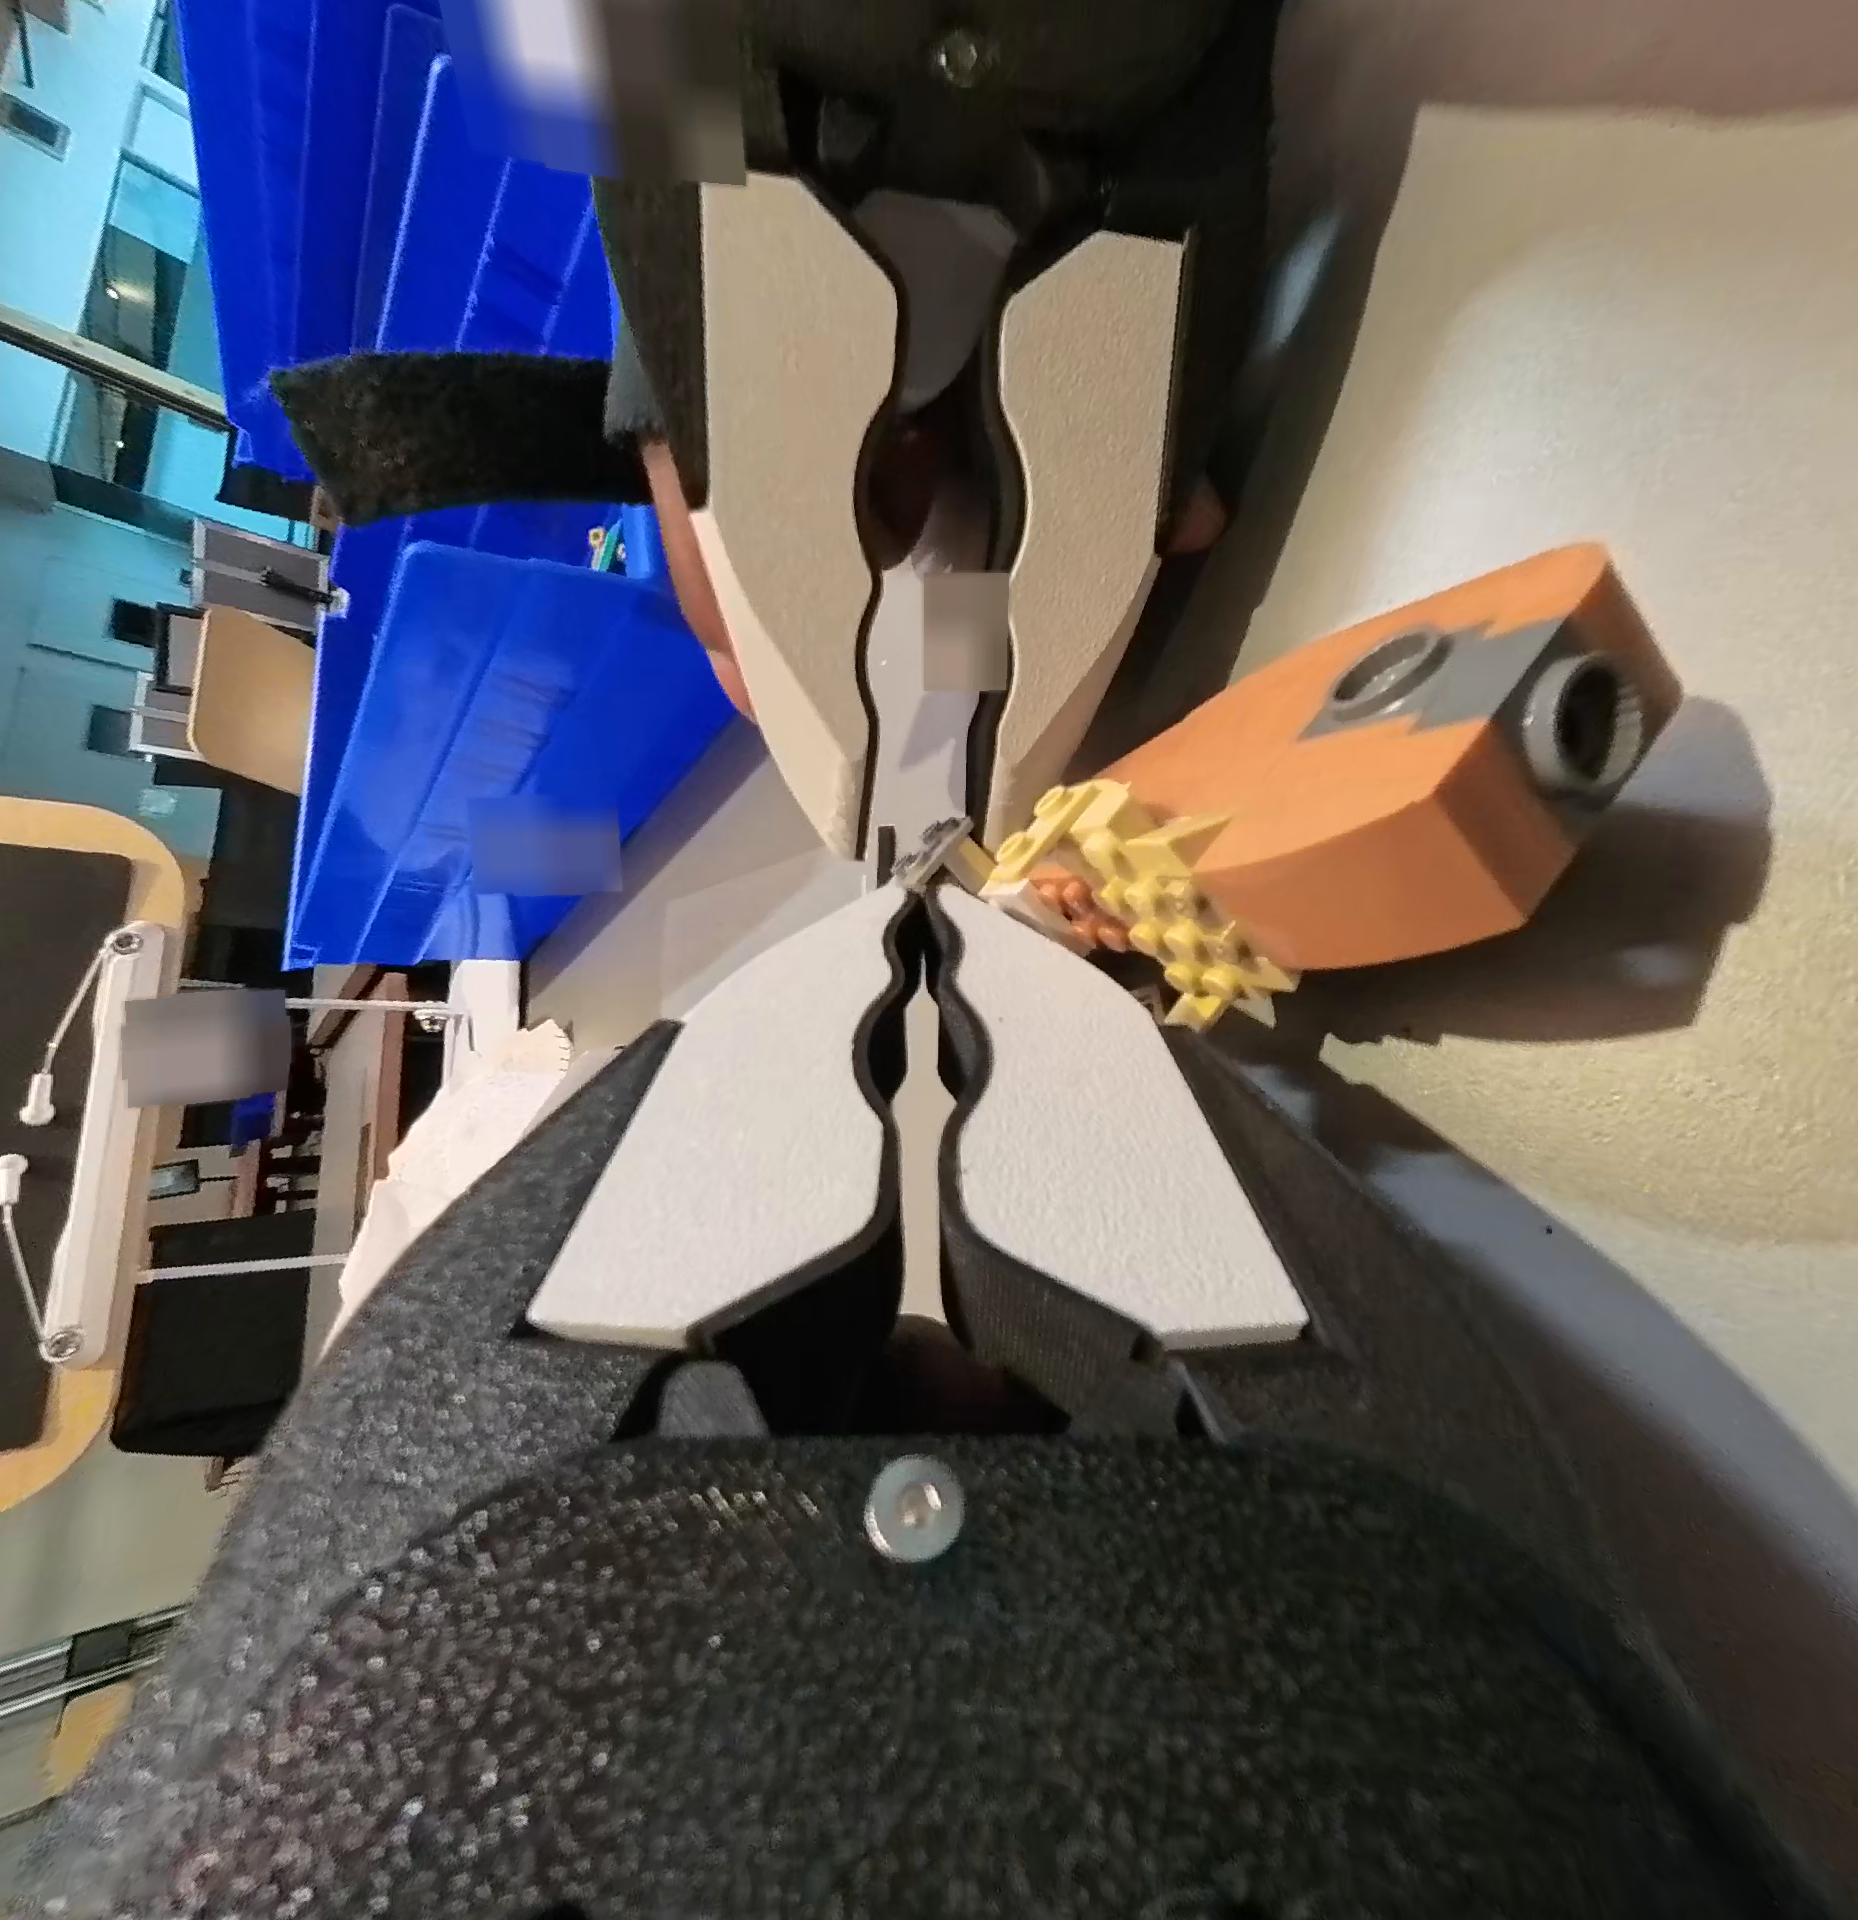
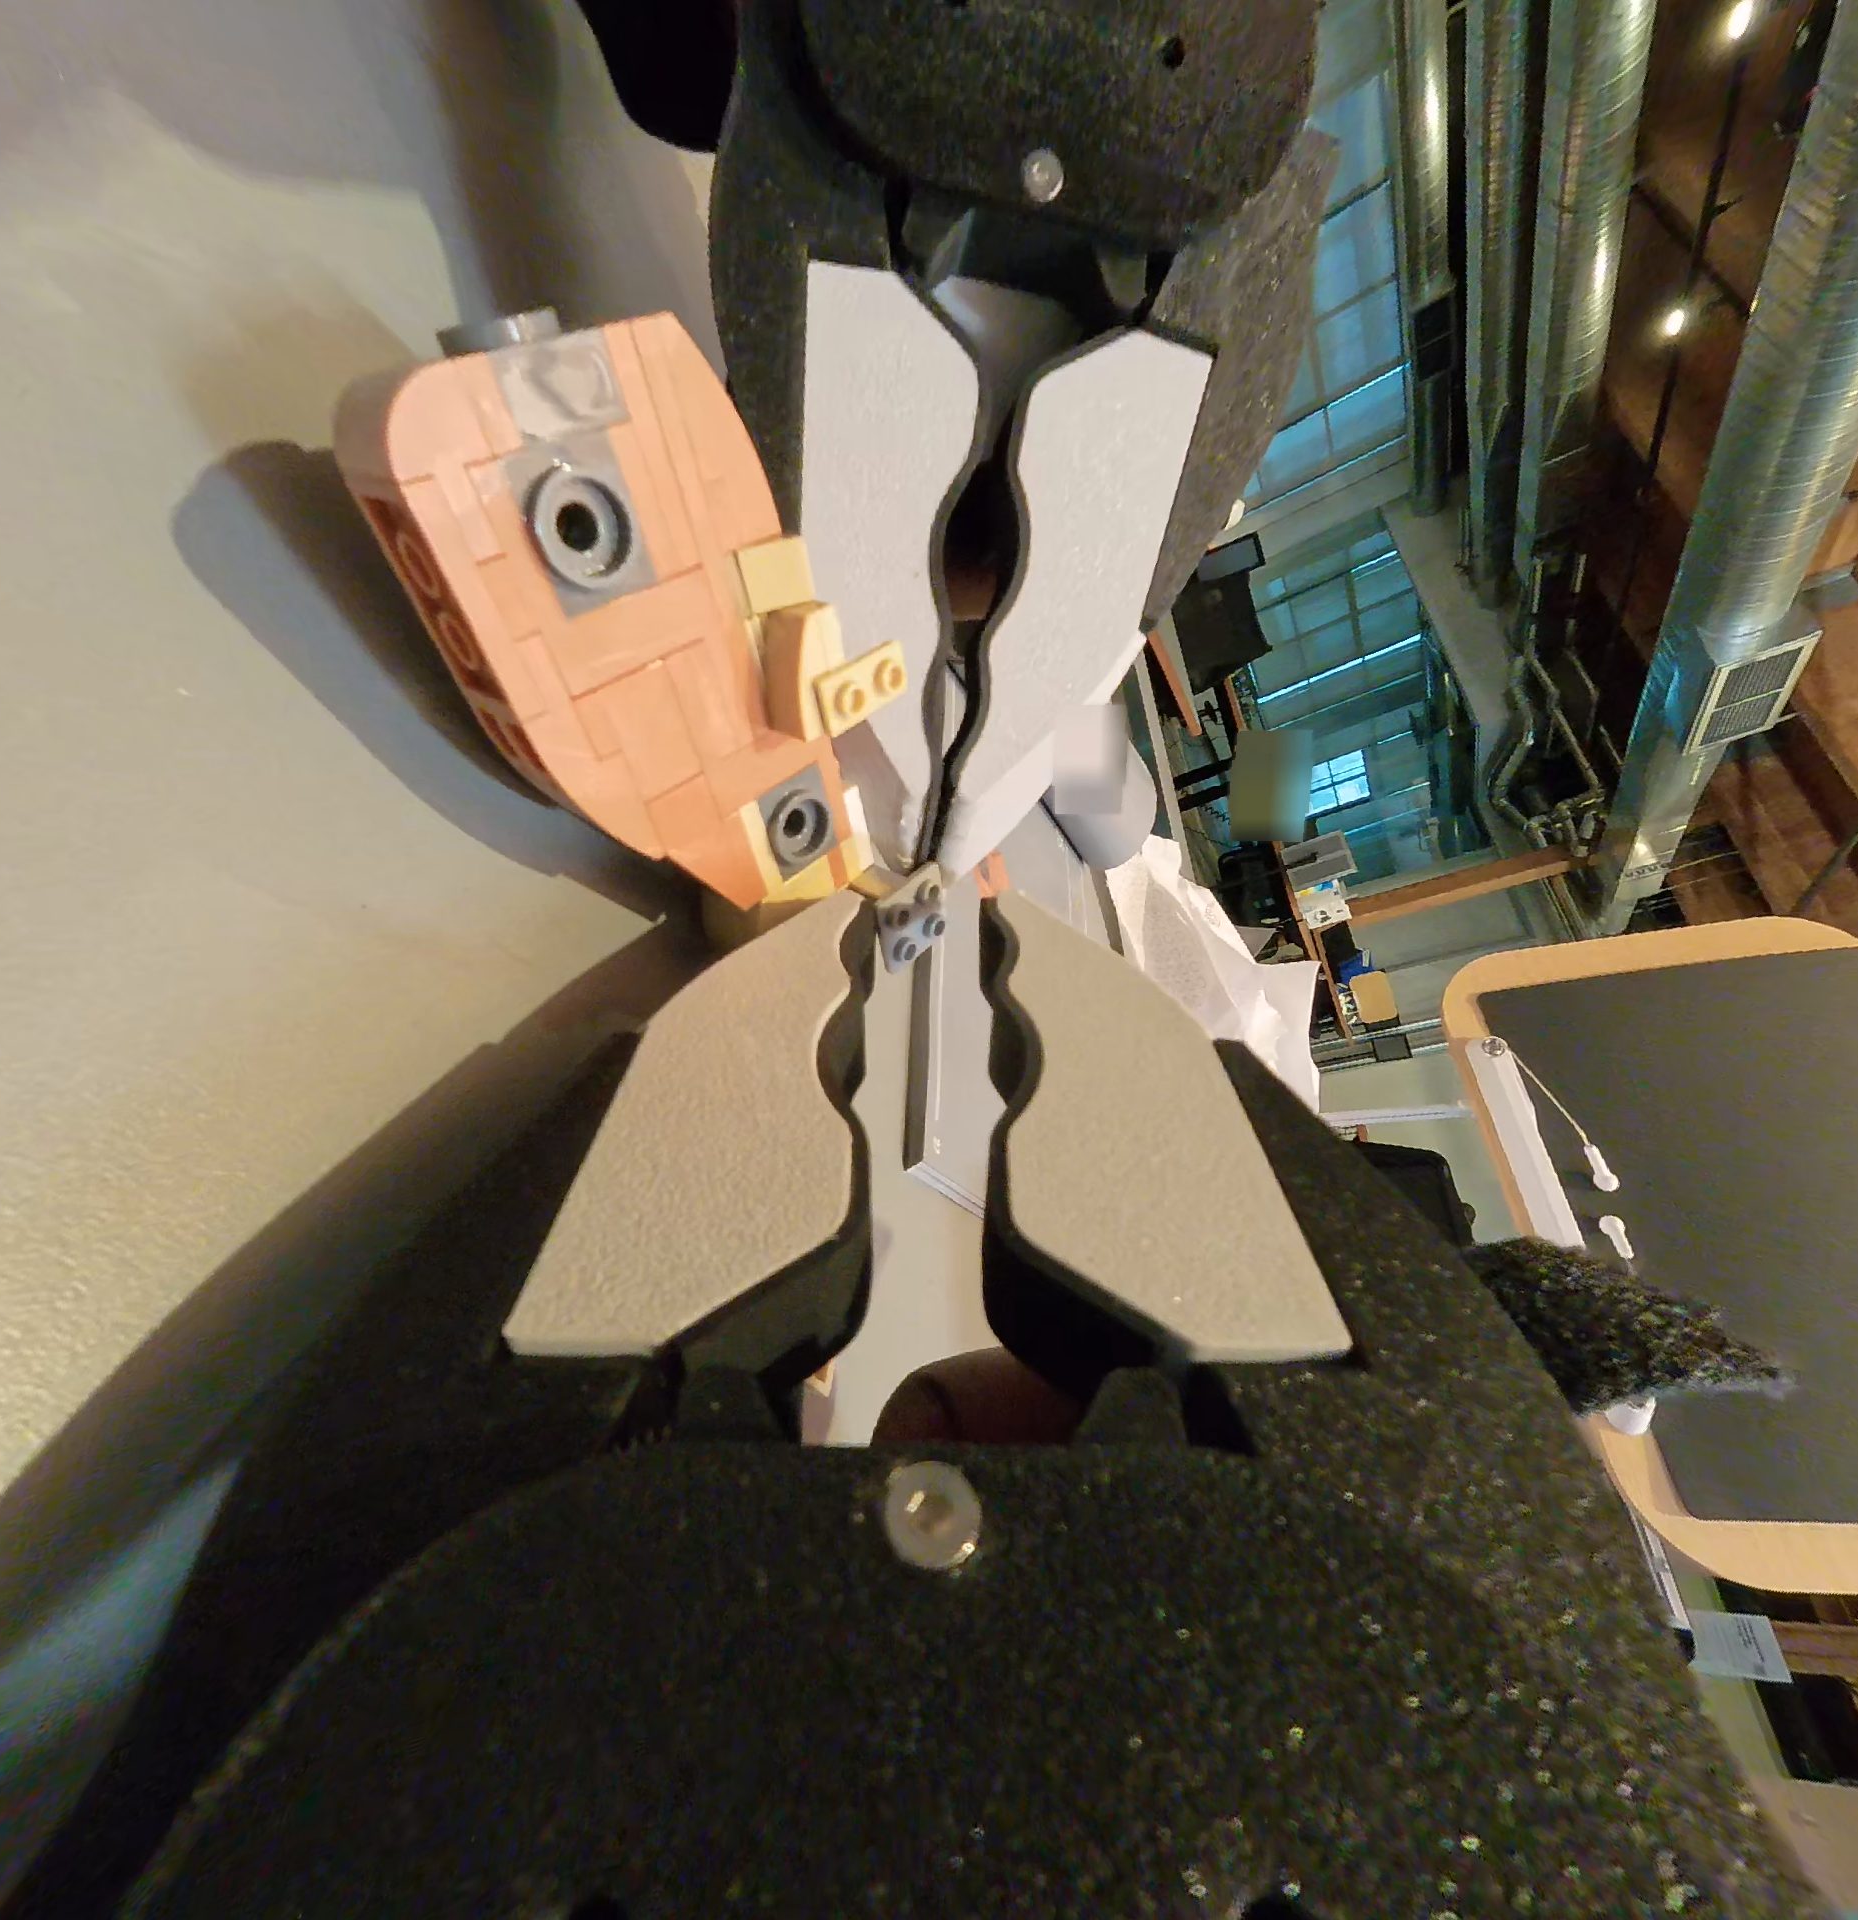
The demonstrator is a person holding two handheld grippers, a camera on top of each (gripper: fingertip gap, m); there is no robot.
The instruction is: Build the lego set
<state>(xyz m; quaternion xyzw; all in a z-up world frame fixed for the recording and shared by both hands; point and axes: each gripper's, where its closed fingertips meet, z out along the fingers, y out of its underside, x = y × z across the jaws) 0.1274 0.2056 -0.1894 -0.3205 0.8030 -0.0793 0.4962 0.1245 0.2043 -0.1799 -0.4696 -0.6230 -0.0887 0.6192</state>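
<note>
Jaws of left gripper [image 1: 923,902] pinched tight on small grey plate [image 2: 912,925]; right gripper [image 2: 930,935] spread, tips flanking same plate. Just beside orange model [image 2: 592,644], at its tan end. Handover or seating step, likely; next needs square alignment, firm press.

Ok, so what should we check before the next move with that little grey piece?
1. Left gripper has the grey piece: ok, it is shut on it at the very tips.
2. Right gripper is ready to take it: ok, it is open, with the piece between its fingertips.
3. Hold is firm: cannot tell. Only an edge of the piece seems pinched.
4. Orange model is close by: ok, it lies on the table right beside both grippers.
5. Spot where the piece goes: cannot tell from these views.
</note>
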